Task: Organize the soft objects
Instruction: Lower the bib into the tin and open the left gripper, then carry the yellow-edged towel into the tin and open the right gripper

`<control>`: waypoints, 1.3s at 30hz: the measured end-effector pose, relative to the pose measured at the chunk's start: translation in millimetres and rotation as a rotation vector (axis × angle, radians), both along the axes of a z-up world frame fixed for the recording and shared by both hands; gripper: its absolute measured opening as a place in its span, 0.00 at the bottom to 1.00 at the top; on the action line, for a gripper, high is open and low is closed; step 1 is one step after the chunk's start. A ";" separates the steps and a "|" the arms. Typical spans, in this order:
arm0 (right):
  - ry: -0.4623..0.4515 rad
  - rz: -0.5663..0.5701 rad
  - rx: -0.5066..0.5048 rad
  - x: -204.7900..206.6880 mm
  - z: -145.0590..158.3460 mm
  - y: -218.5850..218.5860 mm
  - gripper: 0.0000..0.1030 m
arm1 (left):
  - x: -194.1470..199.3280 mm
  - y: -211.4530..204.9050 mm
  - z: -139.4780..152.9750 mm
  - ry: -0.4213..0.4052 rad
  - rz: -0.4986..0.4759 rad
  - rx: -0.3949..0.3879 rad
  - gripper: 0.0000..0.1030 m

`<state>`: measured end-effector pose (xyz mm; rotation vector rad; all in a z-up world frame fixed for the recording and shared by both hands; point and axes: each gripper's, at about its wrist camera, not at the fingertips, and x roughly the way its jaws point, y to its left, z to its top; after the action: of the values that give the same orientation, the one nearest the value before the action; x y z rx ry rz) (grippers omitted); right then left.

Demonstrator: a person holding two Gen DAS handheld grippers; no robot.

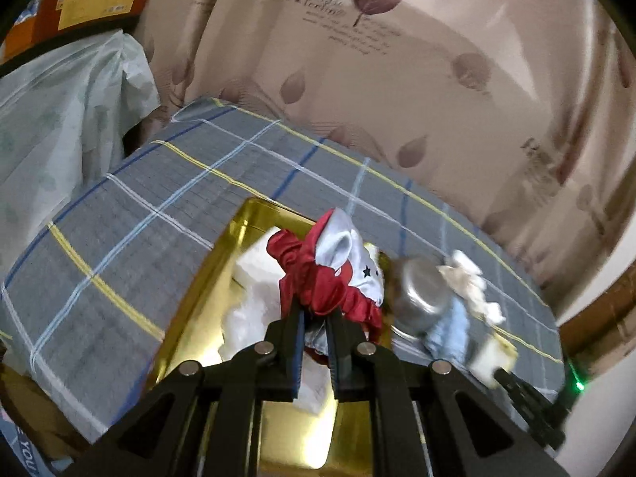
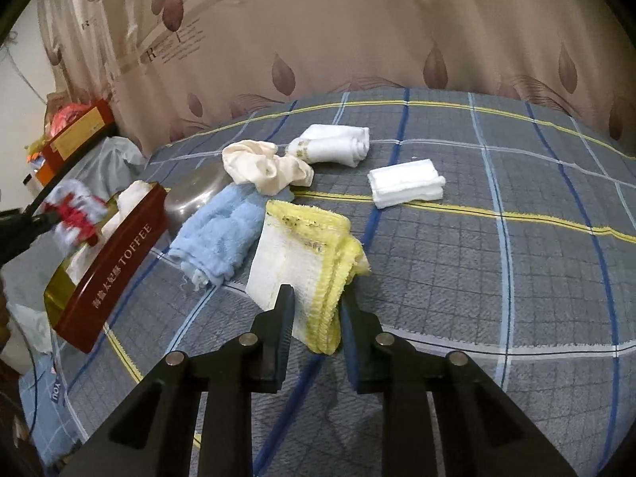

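Flanking yellow-edged towel [image 2: 306, 274]: blue towel [image 2: 216, 234], tin [image 2: 115, 262]

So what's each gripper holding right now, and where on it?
Left gripper: red and pale-blue cloth, pinched at its red gathered edge. Right gripper: open around the yellow-edged towel's corner.

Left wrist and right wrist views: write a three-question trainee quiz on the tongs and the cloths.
1. True or false: the left tongs grip a red and pale blue cloth above the gold-lined tin.
2. What straddles the right tongs? A) blue towel B) yellow-edged towel C) folded white cloth
3. Fill in: the tin's red side reads ____.

Key: 1 true; 2 B; 3 TOFFEE.
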<state>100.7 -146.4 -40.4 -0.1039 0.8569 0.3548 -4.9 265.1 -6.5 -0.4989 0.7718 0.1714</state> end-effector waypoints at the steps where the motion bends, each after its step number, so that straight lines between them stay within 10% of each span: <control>1: -0.001 0.003 0.001 -0.3 0.0 -0.1 0.20 | 7.3 4.3 -4.3 0.011 0.010 0.006 0.10; 9: 0.001 0.009 0.001 0.0 -1.1 0.0 0.20 | 50.3 31.4 -35.7 0.106 0.052 0.062 0.16; 13: 0.001 0.009 0.002 0.3 -1.1 0.0 0.20 | 59.9 24.3 -36.9 0.199 0.075 0.209 0.28; 17: 0.003 0.011 0.006 0.5 -1.3 0.0 0.20 | 46.9 8.2 -14.4 0.149 0.114 0.352 0.53; 22: 0.014 0.015 0.017 2.3 -1.3 -1.5 0.20 | 35.8 -6.7 14.5 0.068 0.089 0.401 0.57; 29: 0.056 0.009 0.068 -3.9 4.4 -5.0 0.19 | -7.8 -27.6 28.3 0.011 0.047 0.171 0.57; 39: 0.046 0.113 0.189 -30.6 51.8 41.2 0.15 | -112.6 -43.4 5.4 -0.009 0.215 0.145 0.57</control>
<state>70.0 -105.2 11.4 0.0310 0.8609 0.5443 -117.5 221.7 -1.1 -0.4438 0.6902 0.4222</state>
